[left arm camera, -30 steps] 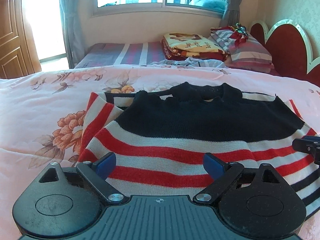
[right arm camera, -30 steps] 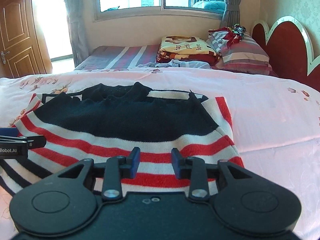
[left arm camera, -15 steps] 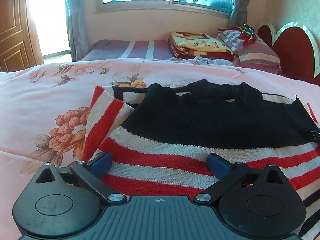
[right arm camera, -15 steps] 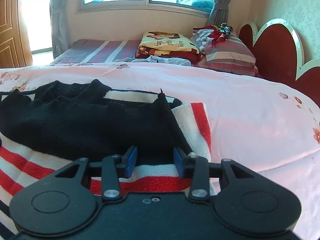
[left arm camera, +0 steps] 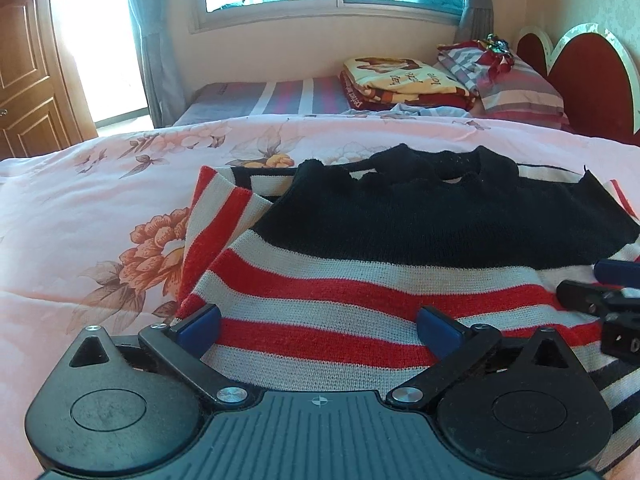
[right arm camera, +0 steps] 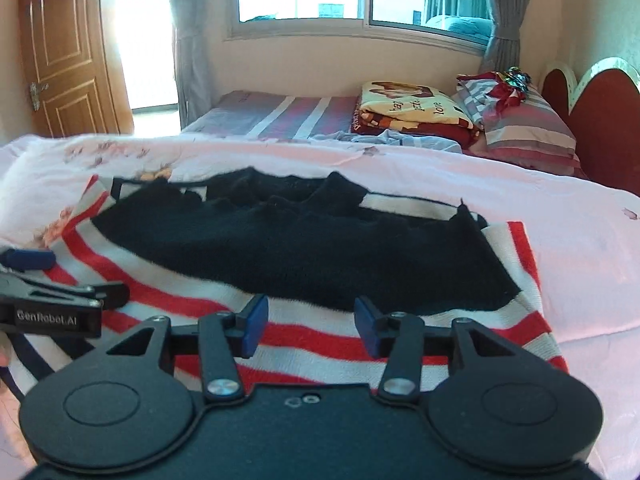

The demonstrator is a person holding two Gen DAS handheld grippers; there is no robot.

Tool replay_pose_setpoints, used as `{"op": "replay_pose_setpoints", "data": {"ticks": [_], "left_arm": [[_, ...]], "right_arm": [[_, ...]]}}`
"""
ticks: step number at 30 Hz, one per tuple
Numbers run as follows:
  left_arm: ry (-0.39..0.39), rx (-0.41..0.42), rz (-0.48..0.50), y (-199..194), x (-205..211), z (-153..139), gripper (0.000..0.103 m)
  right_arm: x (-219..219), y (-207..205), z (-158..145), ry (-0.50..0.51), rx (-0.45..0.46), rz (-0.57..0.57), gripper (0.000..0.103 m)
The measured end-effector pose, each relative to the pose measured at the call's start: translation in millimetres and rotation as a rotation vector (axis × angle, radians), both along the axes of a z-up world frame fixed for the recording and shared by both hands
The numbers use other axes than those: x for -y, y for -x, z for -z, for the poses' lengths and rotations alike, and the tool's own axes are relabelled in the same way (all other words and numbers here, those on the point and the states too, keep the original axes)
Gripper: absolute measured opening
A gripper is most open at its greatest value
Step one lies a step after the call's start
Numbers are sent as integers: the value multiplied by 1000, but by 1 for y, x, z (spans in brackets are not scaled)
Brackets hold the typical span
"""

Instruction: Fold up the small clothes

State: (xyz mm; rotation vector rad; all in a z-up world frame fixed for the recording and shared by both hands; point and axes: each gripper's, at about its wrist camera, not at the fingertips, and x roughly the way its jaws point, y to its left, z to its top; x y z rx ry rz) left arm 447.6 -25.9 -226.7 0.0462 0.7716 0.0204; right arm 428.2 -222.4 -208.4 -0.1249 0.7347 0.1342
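A knit sweater (left arm camera: 400, 240), black on top with red and white stripes below, lies folded on the pink floral bedspread (left arm camera: 100, 208). My left gripper (left arm camera: 318, 326) hovers over its near striped hem, open wide, with nothing pinched. In the right wrist view the sweater (right arm camera: 300, 248) spreads ahead, and my right gripper (right arm camera: 311, 322) stands over the striped part near the right side. Its jaws are opening, and the pads do not press on the knit. Each gripper shows in the other's view: the right gripper (left arm camera: 600, 296) at the right edge, the left gripper (right arm camera: 40, 280) at the left edge.
Behind the pink bedspread (right arm camera: 560, 248) lies a striped mattress (right arm camera: 280, 116) with a stack of folded blankets (right arm camera: 412, 112) and striped pillows (right arm camera: 528, 128). A red headboard (right arm camera: 600, 120) stands at the right, a wooden door (right arm camera: 68, 48) at the left.
The right gripper's jaws have spread wider. Its view swung right over the sweater's edge, then back left. The left gripper's jaws opened slightly more.
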Motion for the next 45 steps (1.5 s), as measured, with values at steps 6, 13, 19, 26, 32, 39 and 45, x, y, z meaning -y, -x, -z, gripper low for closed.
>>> {"op": "replay_pose_setpoints", "data": {"ticks": [6,13,19,26,32,39,45], "left_arm": [[-13,-22,-27,4,2,-5,103],[-7,-33,-29,17,0,-9,103],[-10,-46,-19,22,1,-11,103],[36,-74,15,46,-2,-20,103],[184,-114,-31,77,-25,-20,103],[496,-113,-189,114,-61,-7,102],[643,-84,-264,125,-73,21,101]], "right_arm": [[-9,4,10,51,18,9,50],[-13,17,1,22,4,35,56],[-19,37,6,73,10,35,62],[-12,47,-6,-6,-15,76,66],[-12,61,-8,-15,-23,61,66],[-9,68,-12,-62,-21,69,66],[-8,69,-12,-74,-21,63,66]]}}
